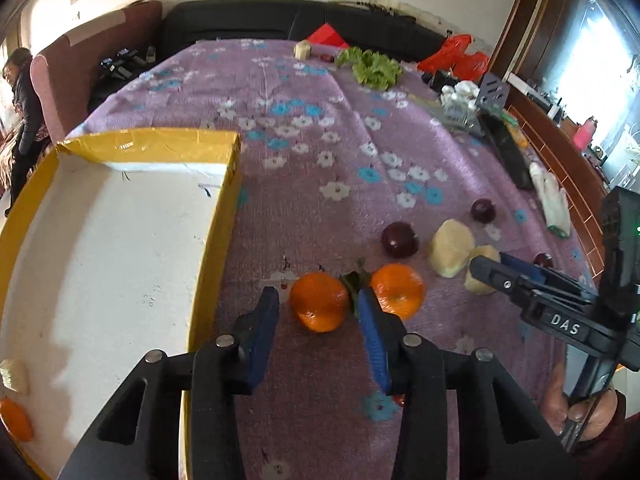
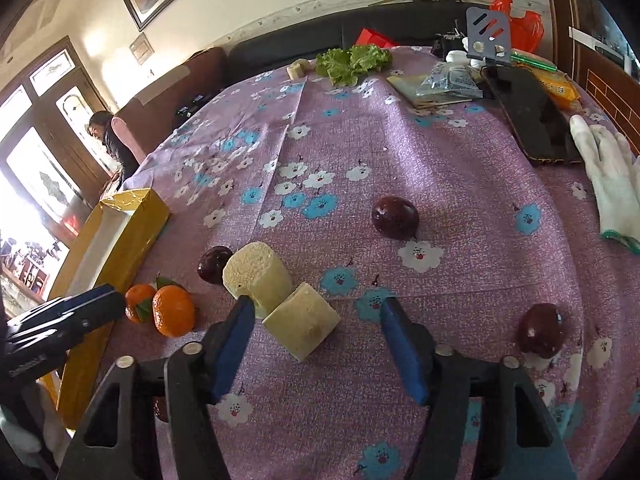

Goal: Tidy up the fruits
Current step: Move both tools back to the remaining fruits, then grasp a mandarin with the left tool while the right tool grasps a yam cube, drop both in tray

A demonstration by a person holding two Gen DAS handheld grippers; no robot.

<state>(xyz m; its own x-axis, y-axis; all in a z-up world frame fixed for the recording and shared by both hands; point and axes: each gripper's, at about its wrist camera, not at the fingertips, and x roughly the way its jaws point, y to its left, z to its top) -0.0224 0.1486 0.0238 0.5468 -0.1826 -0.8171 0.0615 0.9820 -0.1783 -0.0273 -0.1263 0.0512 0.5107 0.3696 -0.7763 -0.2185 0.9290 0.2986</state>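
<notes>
Two oranges lie on the purple flowered cloth. My left gripper (image 1: 318, 300) is open, its blue fingers either side of the left orange (image 1: 319, 307); the right orange (image 1: 398, 290) touches the outside of the right finger. My right gripper (image 2: 318, 314) is open around a pale cut fruit chunk (image 2: 303, 320); a second taller chunk (image 2: 256, 278) stands behind it. Dark plums (image 2: 395, 217) (image 2: 541, 330) (image 2: 214, 264) lie around. The yellow box with a white floor (image 1: 100, 248) at left holds an orange (image 1: 16, 420) and a pale chunk (image 1: 14, 376).
Lettuce (image 2: 352, 62), a phone (image 2: 528, 114), a white glove (image 2: 612, 184), plastic packets (image 2: 444, 82) and a red bag (image 2: 518, 20) lie at the far and right sides of the table. A person (image 2: 114, 142) stands beyond the left edge.
</notes>
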